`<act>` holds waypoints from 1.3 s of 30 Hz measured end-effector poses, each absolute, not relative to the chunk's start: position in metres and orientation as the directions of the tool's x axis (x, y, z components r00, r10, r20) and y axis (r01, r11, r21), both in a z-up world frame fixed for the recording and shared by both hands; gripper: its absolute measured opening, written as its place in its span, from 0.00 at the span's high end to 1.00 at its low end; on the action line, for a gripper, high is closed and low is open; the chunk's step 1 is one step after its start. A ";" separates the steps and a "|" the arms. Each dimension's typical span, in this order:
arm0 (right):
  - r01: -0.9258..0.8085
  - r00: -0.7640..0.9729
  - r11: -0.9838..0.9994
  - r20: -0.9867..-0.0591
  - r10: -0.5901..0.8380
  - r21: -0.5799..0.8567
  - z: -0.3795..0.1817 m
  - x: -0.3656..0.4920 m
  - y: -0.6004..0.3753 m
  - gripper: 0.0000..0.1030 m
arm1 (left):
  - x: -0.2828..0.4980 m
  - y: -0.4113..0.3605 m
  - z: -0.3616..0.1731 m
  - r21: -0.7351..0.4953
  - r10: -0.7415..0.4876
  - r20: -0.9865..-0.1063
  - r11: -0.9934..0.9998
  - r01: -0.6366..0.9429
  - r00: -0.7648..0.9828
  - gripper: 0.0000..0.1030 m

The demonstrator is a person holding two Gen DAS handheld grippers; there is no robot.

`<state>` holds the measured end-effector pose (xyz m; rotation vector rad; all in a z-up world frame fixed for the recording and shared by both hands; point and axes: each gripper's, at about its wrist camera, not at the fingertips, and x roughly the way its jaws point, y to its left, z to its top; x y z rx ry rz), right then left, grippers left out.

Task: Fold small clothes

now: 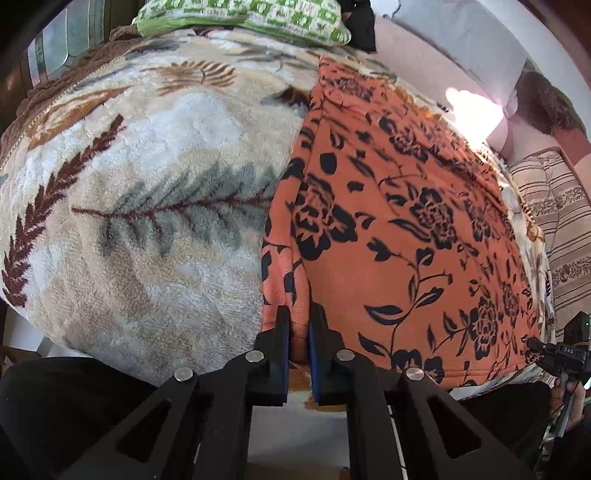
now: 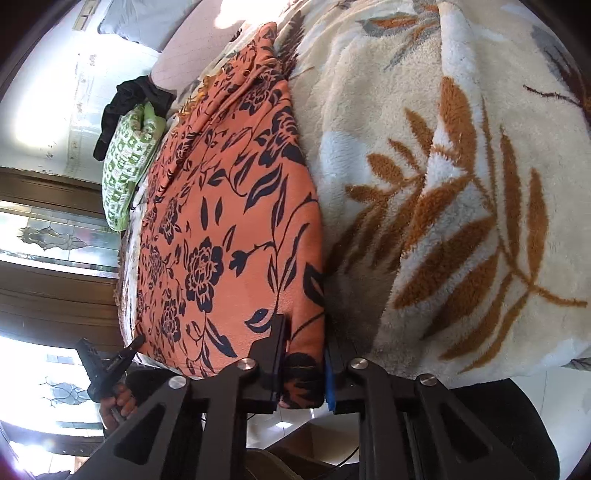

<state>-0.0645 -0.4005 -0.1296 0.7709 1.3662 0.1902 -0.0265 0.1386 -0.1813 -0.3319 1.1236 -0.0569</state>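
An orange garment with a black flower print (image 1: 399, 229) lies spread flat on a fleece blanket with a leaf pattern (image 1: 147, 177). My left gripper (image 1: 300, 321) is shut on the garment's near left corner, at the blanket's front edge. In the right wrist view the same garment (image 2: 229, 229) lies to the left on the blanket (image 2: 443, 192). My right gripper (image 2: 304, 332) is shut on the garment's near right corner. Each gripper shows small in the other's view: the right one (image 1: 554, 354) and the left one (image 2: 107, 365).
A green and white patterned cloth (image 1: 243, 18) and a black cloth (image 1: 360, 26) lie at the far end of the bed. A striped cushion (image 1: 554, 229) sits at the right. Grey pillows (image 1: 461, 40) lie behind. Wooden glass-panelled doors (image 2: 48, 236) stand beyond.
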 end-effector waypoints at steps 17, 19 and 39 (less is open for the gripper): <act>0.248 0.296 0.684 -0.726 0.621 0.686 -0.100 -0.055 -0.401 0.93 | -0.018 0.138 -0.152 -0.303 -0.235 -0.853 0.950 -0.074 0.467 0.92; 0.221 0.336 0.658 -0.690 0.641 0.720 -0.085 -0.047 -0.405 0.93 | -0.012 0.140 -0.128 -0.334 -0.264 -0.820 0.941 -0.050 0.508 0.92; 0.228 0.516 0.639 -0.647 0.561 0.735 -0.112 0.302 -0.445 0.43 | 0.355 0.115 -0.108 -0.177 -0.131 -0.781 0.984 -0.016 0.610 0.81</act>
